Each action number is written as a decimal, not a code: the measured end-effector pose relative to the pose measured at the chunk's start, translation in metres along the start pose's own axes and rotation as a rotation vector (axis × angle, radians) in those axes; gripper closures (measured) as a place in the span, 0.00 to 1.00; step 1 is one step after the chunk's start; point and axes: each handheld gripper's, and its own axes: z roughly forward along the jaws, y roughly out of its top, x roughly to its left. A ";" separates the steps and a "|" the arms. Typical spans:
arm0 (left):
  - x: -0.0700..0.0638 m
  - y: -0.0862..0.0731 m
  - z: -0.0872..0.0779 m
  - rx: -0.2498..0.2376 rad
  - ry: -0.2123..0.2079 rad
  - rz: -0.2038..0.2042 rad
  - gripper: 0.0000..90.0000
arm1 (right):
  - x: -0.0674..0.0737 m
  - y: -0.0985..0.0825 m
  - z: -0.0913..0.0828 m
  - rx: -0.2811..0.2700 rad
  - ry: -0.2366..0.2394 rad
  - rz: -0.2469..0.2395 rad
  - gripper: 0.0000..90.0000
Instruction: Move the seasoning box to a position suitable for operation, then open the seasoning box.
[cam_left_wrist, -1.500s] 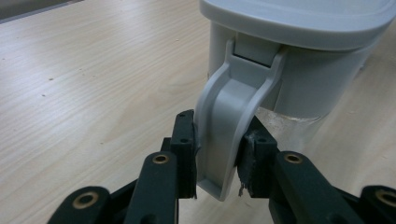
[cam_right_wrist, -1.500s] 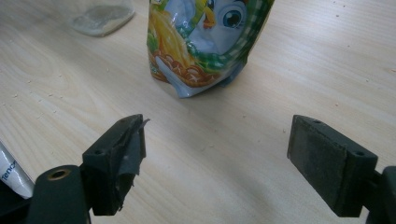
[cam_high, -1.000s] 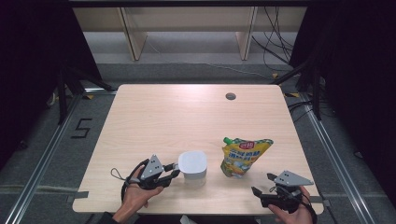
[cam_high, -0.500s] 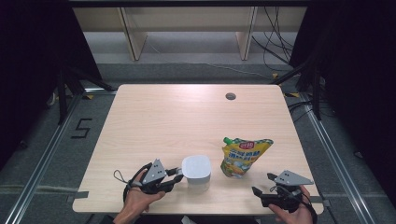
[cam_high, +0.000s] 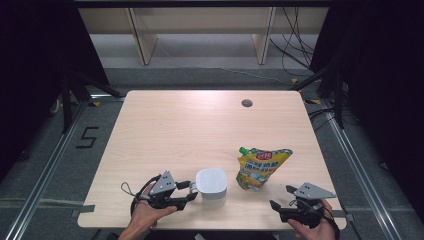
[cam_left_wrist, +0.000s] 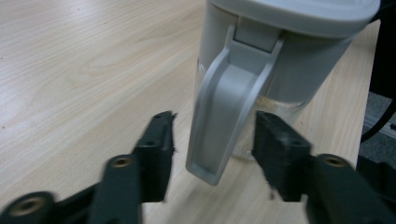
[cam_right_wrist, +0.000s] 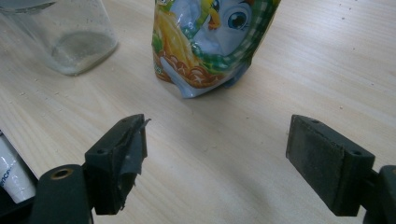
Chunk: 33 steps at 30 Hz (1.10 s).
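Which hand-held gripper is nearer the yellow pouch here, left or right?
Right. The right hand-held gripper sits open just short of the yellow pouch, not touching it. The left hand-held gripper is farther off, beyond the lidded jar, its jaws open around the jar's handle.

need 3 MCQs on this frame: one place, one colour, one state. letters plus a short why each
1. Where is the pouch?
A. right of the jug
B. left of the jug
C. on the floor

2. What colour is the jug's lid?
A. red
B. black
C. white

3. How does the left gripper stand?
A. shut on the pouch
B. open, jaws either side of the jug's handle
C. lying on the table

Key: 1 A, the high view shows the pouch to the jug's right. 2 C, the lid looks white from above. 3 B, gaps show between both jaws and the handle.
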 end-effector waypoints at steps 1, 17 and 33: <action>0.000 0.000 -0.001 -0.005 -0.008 -0.004 0.49 | 0.000 0.000 0.000 0.000 0.000 0.000 0.24; -0.010 0.013 -0.025 -0.043 -0.049 -0.010 0.29 | 0.000 -0.001 0.001 0.010 0.023 0.009 0.24; -0.015 0.029 -0.041 -0.109 0.000 0.066 0.98 | 0.003 0.000 0.002 0.008 0.021 -0.007 0.24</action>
